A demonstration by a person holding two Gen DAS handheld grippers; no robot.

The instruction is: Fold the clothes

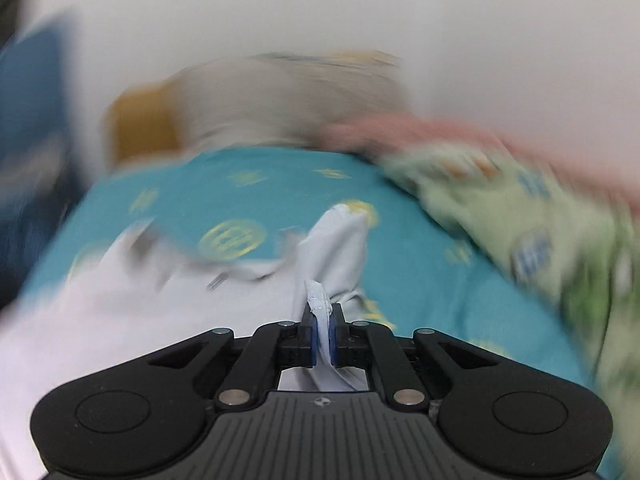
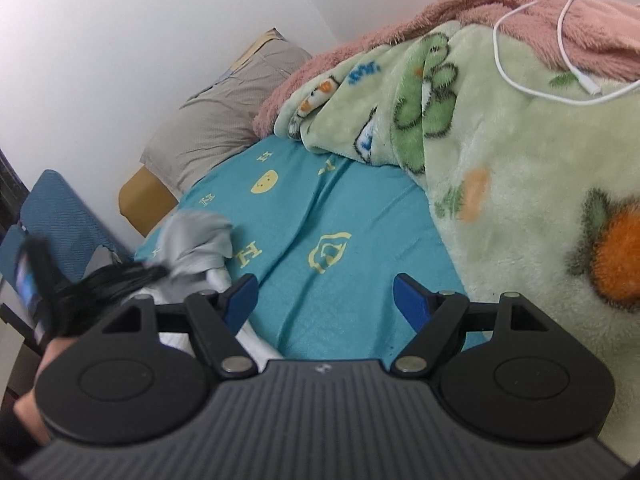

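Note:
A pale grey-white garment (image 1: 120,320) lies bunched on the teal bed sheet (image 1: 280,184). My left gripper (image 1: 322,312) is shut on a fold of this garment, which sticks up between the blue pads; the left wrist view is motion-blurred. In the right wrist view the same garment (image 2: 196,240) lies crumpled at the left, with the blurred left gripper (image 2: 100,284) over it. My right gripper (image 2: 324,300) is open and empty above the teal sheet (image 2: 340,220), to the right of the garment.
A light green cartoon blanket (image 2: 520,160) and a pink fleece blanket (image 2: 480,8) are heaped on the right, with a white cable (image 2: 528,84) on top. A beige pillow (image 2: 224,120) lies by the white wall. A blue chair (image 2: 56,208) stands left of the bed.

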